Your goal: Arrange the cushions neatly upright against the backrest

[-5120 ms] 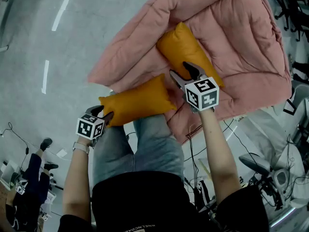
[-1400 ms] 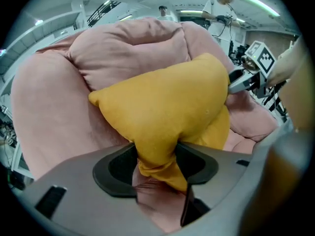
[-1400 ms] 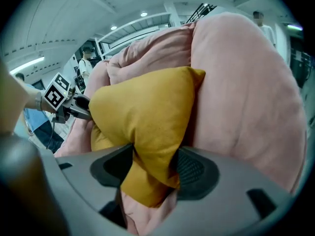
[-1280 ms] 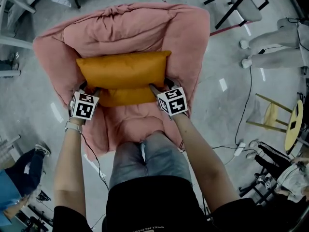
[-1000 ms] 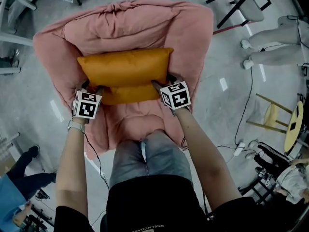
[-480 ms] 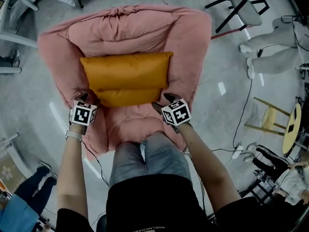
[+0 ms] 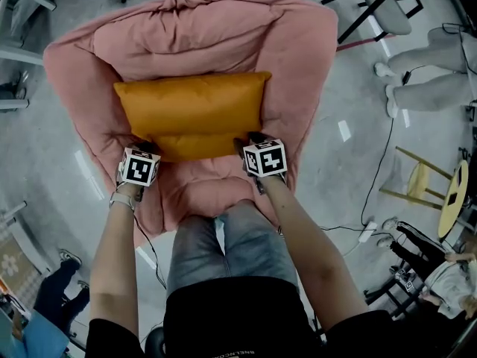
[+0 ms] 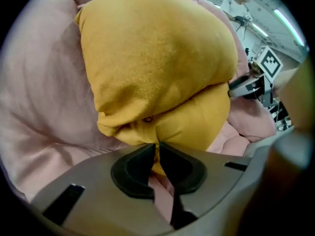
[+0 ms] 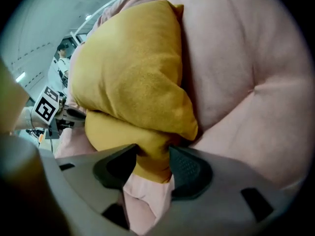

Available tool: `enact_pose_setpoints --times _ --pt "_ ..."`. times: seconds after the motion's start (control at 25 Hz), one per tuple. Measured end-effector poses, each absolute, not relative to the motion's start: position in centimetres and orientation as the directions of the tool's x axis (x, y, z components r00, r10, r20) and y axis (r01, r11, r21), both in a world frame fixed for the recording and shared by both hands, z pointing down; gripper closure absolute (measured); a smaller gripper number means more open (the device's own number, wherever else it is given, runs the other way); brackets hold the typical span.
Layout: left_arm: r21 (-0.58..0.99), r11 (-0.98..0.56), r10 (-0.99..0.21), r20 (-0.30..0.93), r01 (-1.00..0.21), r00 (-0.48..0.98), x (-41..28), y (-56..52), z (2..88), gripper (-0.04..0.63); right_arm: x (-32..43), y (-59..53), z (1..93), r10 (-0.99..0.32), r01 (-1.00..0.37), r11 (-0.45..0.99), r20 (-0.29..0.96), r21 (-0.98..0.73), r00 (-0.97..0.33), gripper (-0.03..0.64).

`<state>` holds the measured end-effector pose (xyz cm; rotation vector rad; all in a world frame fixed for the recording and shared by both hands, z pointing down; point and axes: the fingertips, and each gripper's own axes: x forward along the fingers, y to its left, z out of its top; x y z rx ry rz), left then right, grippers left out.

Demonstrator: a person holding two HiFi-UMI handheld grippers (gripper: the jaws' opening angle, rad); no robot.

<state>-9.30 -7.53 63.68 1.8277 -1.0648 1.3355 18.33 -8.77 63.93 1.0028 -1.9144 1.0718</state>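
Two orange cushions rest in a pink armchair (image 7: 201, 36). The upper cushion (image 7: 190, 101) leans on the backrest, and the lower cushion (image 7: 197, 146) lies under its front edge. My left gripper (image 7: 145, 148) is at the lower cushion's left end. Its jaws are closing, and in the left gripper view the left gripper (image 8: 157, 149) pinches a thin fold of the lower cushion (image 8: 197, 127). My right gripper (image 7: 248, 139) is at the right end, jaws closing. In the right gripper view the right gripper (image 9: 152, 159) squeezes that cushion's corner (image 9: 147, 166) beneath the upper cushion (image 9: 128, 68).
A black chair (image 7: 373, 6) stands on the floor to the armchair's upper right, and a yellow stool (image 7: 417, 177) is at the right. Cables (image 7: 384, 148) trail over the grey floor. Other people stand at the right edge (image 7: 432, 51) and the lower left (image 7: 37, 312).
Half a second ago both grippers were drawn back from the cushions, open. Now they have moved forward to the lower cushion's two ends and closed on its corners.
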Motion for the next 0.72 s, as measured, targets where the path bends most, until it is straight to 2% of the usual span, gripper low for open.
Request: enact_pose_setpoints --times 0.2,0.6,0.72 --pt "0.048 -0.464 -0.245 0.953 -0.885 0.180 -7.8 -8.1 65.6 0.569 18.9 -10.5 63.0 -0.331 -0.879 0.264 0.818 -0.398 -0.470 0.459" --pt "0.015 -0.363 -0.299 0.945 -0.932 0.131 -8.5 -6.9 63.6 0.568 19.6 -9.1 62.5 -0.305 -0.857 0.343 0.817 -0.385 -0.489 0.462" --pt "0.017 -0.319 -0.333 0.934 -0.948 0.129 -8.3 -6.4 61.8 0.569 20.0 -9.3 60.7 -0.332 -0.854 0.369 0.806 -0.368 -0.490 0.504"
